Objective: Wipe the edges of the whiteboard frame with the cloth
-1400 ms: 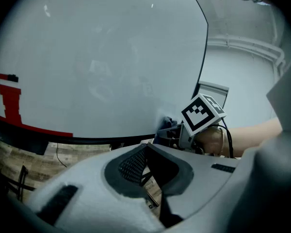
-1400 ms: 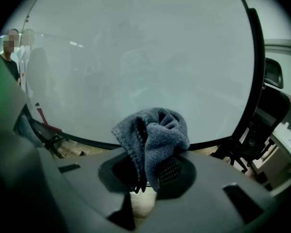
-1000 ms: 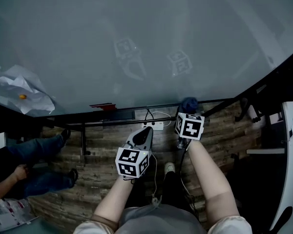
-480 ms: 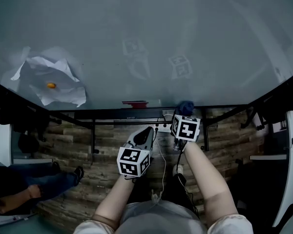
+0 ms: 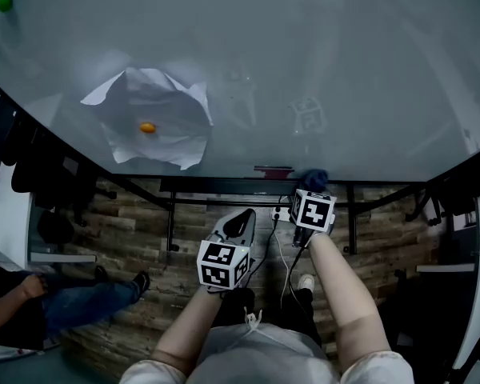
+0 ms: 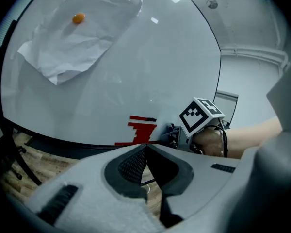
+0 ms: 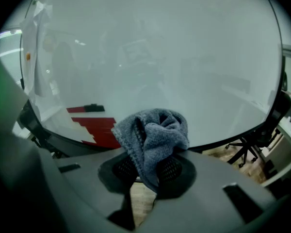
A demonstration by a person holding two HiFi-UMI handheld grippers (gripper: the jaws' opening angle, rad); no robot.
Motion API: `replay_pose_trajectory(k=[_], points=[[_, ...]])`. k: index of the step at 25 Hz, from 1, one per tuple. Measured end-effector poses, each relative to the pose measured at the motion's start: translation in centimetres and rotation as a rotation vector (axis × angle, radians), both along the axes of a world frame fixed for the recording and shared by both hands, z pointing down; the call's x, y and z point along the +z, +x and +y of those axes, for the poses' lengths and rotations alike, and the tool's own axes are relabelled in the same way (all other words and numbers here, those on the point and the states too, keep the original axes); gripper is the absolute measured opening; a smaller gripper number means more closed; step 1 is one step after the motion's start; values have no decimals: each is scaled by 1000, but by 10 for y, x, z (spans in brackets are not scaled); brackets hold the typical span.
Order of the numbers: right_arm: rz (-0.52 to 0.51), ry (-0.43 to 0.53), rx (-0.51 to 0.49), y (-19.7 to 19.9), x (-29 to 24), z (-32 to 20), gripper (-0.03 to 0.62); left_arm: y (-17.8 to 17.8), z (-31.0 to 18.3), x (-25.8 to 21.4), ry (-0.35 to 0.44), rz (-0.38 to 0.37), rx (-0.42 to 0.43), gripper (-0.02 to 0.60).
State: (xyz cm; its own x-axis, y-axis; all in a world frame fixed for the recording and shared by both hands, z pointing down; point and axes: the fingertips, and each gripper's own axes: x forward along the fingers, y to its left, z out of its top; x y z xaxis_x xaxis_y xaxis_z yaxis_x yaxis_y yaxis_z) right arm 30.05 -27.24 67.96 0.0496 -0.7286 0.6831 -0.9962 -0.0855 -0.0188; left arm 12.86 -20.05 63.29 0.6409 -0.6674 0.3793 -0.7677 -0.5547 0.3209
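The whiteboard (image 5: 304,70) fills the upper head view, its dark lower frame edge (image 5: 224,184) running across the middle. My right gripper (image 5: 309,186) is shut on a grey-blue cloth (image 5: 313,178) that sits against that lower edge. In the right gripper view the cloth (image 7: 155,135) bunches between the jaws in front of the frame edge (image 7: 233,137). My left gripper (image 5: 238,219) hangs below the board over the floor, shut and holding nothing. The left gripper (image 6: 145,152) sees the right one's marker cube (image 6: 202,115) at the edge.
A red strip (image 5: 274,169) lies on the board's lower edge just left of the cloth. A crumpled paper sheet (image 5: 156,114) is pinned by an orange magnet (image 5: 147,127). A seated person's legs (image 5: 88,298) are at lower left. Chairs (image 5: 40,174) and cables (image 5: 284,254) sit on the wooden floor.
The right gripper has slid the cloth leftward along the lower frame edge, closing on the red strip. The view has shifted left, bringing the paper sheet toward the centre. The left gripper stays shut.
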Motion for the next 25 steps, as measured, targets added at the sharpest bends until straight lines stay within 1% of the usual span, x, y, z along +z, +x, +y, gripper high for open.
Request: replay_pose_trajectory(k=[4,6,8,9,11,13,14,16,18,20,22,25], points=[[-8,-13,-35,-32,-2,-3,69,-31,2,-3,0,-6,-14,18],[-28,-25,-64,-53,-3,-3,69,-42,2,-5,2,-11,-22,18],[-20,-35,-75,-68,0,-6,69,-52,0,-7,3,-12,-38,18],[-14,-38,-67,-71,1,-8,69,-57,0,-8,3,-10,-50,18],[-32,-56,-57,-76,9,-9,69,-63,-1,-10,3,-5,-74,18],[-50,-89,-77,-82,17,-7,69,-69,-3,-12,6,-7,-98,18],[-44,-99,-93,-86,18,-7,69,-71,-4,-14,8,-7,-112,18],[-34,-105,-115,-94,18,-9,69,-76,-6,-16,8,-6,-137,18],[-58,-119,-126,-103,22,-9,69,-82,-6,-17,5,-5,-159,18],[-85,-142,-164,-116,25,-5,69,-88,-5,-17,4,-7,-184,18],[-85,-155,-216,-132,25,-3,69,-96,-5,-15,4,-9,-204,18],[-81,-137,-271,-155,23,-8,69,-110,-8,-11,0,-12,-225,18]])
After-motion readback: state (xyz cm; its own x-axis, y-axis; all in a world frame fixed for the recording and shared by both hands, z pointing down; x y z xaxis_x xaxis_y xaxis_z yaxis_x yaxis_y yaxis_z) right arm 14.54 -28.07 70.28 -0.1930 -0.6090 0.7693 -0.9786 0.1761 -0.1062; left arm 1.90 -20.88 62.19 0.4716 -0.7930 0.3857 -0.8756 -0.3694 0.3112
